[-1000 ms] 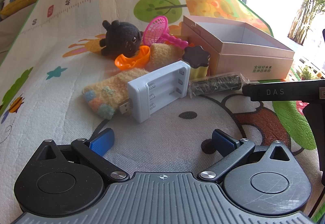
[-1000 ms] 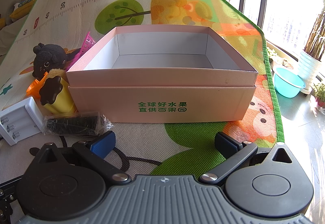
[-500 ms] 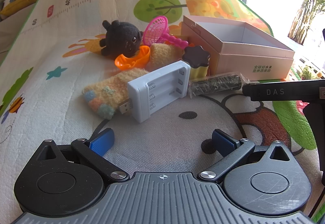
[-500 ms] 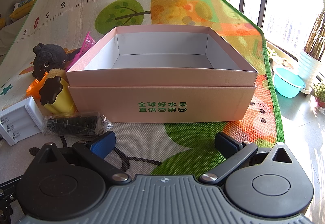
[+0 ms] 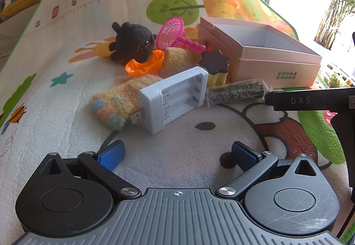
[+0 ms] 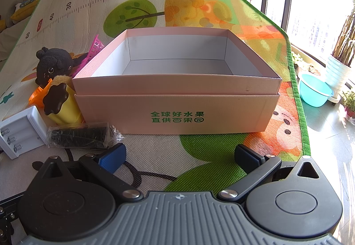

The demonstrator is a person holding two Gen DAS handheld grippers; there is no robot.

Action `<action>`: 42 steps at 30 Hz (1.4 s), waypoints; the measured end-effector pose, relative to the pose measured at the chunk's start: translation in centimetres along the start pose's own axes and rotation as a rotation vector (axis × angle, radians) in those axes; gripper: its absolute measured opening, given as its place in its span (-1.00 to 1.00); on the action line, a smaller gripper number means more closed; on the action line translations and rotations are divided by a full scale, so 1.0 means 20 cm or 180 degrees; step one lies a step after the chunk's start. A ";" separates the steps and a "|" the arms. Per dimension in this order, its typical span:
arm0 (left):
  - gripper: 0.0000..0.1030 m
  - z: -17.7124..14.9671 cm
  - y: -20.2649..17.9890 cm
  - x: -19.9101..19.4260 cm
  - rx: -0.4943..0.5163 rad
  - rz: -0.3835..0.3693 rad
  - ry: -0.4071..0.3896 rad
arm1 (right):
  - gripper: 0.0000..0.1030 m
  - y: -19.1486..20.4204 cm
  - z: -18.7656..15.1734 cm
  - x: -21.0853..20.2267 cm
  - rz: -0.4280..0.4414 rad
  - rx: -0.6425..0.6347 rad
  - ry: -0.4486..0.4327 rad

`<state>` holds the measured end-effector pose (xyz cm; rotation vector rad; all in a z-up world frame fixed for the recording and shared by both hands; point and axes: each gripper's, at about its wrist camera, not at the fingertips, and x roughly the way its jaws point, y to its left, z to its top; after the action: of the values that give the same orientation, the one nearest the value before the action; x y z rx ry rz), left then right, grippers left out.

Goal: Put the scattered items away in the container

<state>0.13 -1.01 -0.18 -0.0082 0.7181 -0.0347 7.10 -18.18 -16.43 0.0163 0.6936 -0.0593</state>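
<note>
A pink cardboard box (image 6: 175, 102) with green print stands open and empty on the play mat; it also shows as the box (image 5: 277, 62) at right in the left wrist view. Left of it lie a white battery charger (image 5: 175, 98), a black wrapped roll (image 5: 237, 91), a yellow cup with a dark lid (image 5: 216, 67), a fuzzy yellow sock (image 5: 117, 102), an orange bowl (image 5: 144, 65), a black plush toy (image 5: 133, 41) and a pink toy racket (image 5: 173, 32). My left gripper (image 5: 176, 154) is open, short of the charger. My right gripper (image 6: 178, 157) is open before the box front.
The colourful play mat (image 5: 66, 49) covers the floor. A turquoise basin (image 6: 315, 89) and a potted plant (image 6: 341, 60) stand off the mat's right edge. Part of the right gripper's black body (image 5: 310, 101) reaches in at right of the left wrist view. Stuffed toys (image 6: 26, 0) sit far left.
</note>
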 end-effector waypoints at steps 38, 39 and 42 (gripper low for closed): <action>1.00 0.01 0.01 0.00 0.0068 0.0008 0.0037 | 1.00 0.00 0.00 -0.01 -0.0003 -0.0001 0.0003; 1.00 0.01 0.01 0.00 0.0068 0.0008 0.0039 | 1.00 -0.01 -0.01 -0.01 0.0003 0.0003 0.0005; 1.00 0.01 0.01 0.00 0.0095 -0.0019 0.0056 | 1.00 -0.03 0.00 -0.01 0.0074 -0.0038 0.0049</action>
<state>0.34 -0.84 0.00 0.0184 0.7351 -0.0511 6.87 -18.69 -16.29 0.0134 0.7090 -0.0328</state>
